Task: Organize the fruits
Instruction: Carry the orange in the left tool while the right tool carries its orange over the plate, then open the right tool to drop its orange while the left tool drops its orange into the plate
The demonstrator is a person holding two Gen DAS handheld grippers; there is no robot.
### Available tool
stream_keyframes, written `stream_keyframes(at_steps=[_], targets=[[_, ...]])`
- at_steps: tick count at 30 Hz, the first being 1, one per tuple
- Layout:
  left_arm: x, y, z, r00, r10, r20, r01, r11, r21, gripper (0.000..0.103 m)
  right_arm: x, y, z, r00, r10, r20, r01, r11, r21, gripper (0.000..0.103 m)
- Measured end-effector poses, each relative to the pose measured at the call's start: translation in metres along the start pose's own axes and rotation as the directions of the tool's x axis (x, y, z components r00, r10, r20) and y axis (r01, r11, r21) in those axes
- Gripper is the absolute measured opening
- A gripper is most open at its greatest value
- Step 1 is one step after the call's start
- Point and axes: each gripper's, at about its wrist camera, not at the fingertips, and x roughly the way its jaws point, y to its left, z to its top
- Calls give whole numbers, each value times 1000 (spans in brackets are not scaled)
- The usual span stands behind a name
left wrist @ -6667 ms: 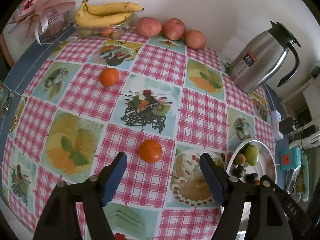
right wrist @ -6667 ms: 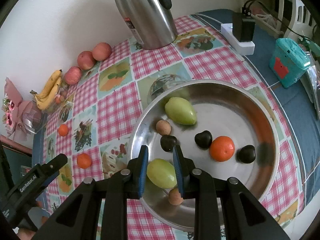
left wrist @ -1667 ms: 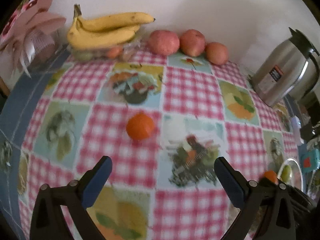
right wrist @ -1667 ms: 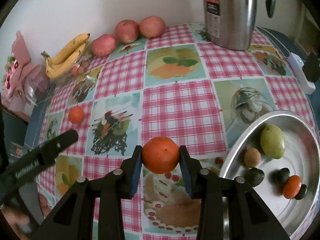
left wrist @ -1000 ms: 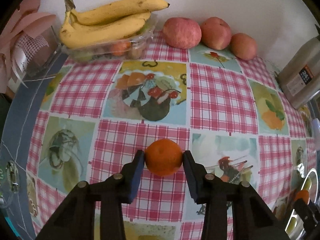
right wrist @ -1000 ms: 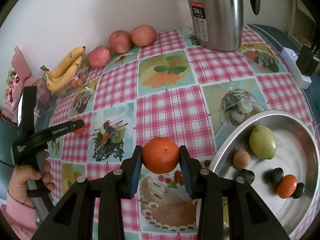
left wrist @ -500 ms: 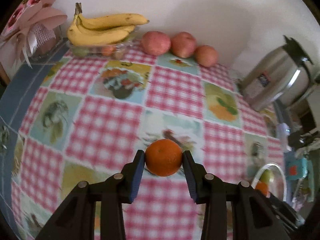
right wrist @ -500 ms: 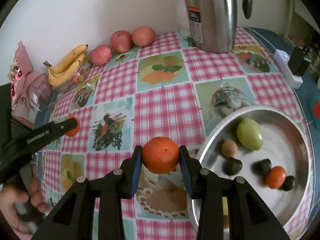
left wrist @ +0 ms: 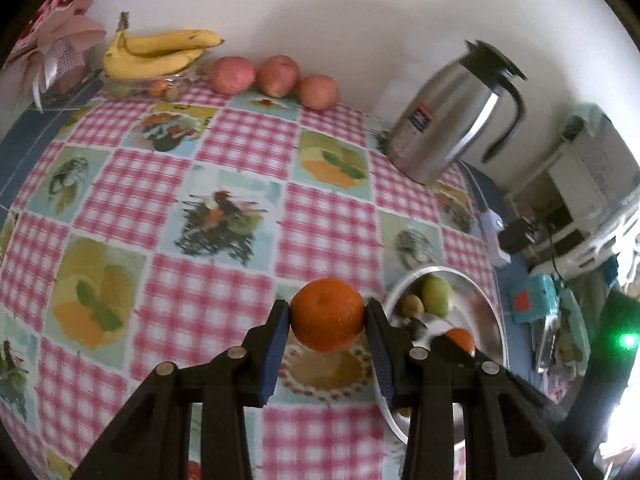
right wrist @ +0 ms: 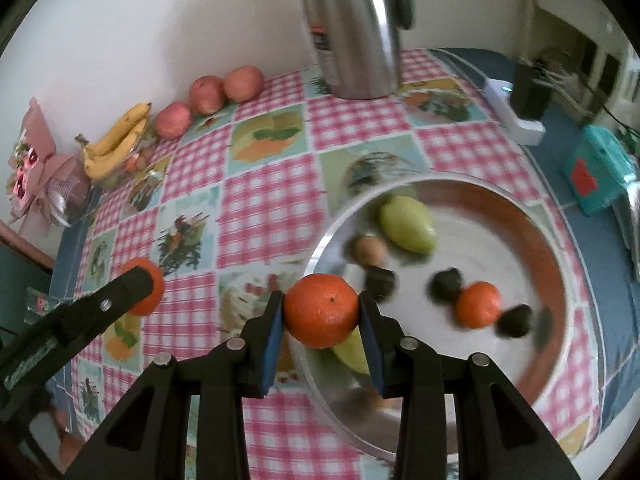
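Observation:
My left gripper (left wrist: 327, 322) is shut on an orange (left wrist: 326, 312) and holds it above the checked tablecloth, just left of the steel bowl (left wrist: 486, 300). My right gripper (right wrist: 321, 316) is shut on a second orange (right wrist: 320, 310) at the left rim of the steel bowl (right wrist: 560, 280). The bowl holds a green fruit (right wrist: 406, 224), a small orange (right wrist: 478, 304), a brown fruit (right wrist: 368, 250) and several dark fruits. The left gripper (right wrist: 140, 286) with its orange shows at the left of the right wrist view.
Bananas (left wrist: 156, 54) on a clear tray and three red apples (left wrist: 276, 76) line the back wall. A steel thermos jug (left wrist: 452, 120) stands at the back right. A power strip (right wrist: 514, 114) and a teal box (right wrist: 596, 172) lie right of the bowl.
The left gripper has carried its orange right, toward the bowl. The right gripper has moved its orange closer, to the bowl's rim.

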Motion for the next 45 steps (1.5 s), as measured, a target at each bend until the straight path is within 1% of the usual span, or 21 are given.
stream_keyframes(at_steps=[5,8,11,15,20,22,39,45], targets=[[6,-24,-12,999,-19,-32,21,998,62,41,-9,-29,-7,1000,-22,16,21,998,50,38],[13,-38,-18,998,-18,-53,24,994,110,41,-7,-44,-11,999,-33,0,33,996,82,38],[21,-48,-25,995,-36,-91,48,990,130,41,-2,-55,-11,999,-37,-17,39,993,113,38],[32,-59,-32,991,-37,-130,56,987,150,41,1,-62,-12,998,-50,-26,53,991,121,38],[46,-66,-38,984,-44,-175,71,986,154,41,8,-65,-14,997,-59,-57,66,990,128,38],[48,-66,-39,983,-35,-181,65,985,161,42,11,-67,-15,996,-60,-70,69,988,135,38],[59,-62,-40,972,-51,-230,80,990,118,42,18,-67,-18,992,-69,-110,84,987,140,38],[64,-59,-41,964,-73,-255,98,991,89,42,20,-68,-19,989,-74,-129,92,986,142,38]])
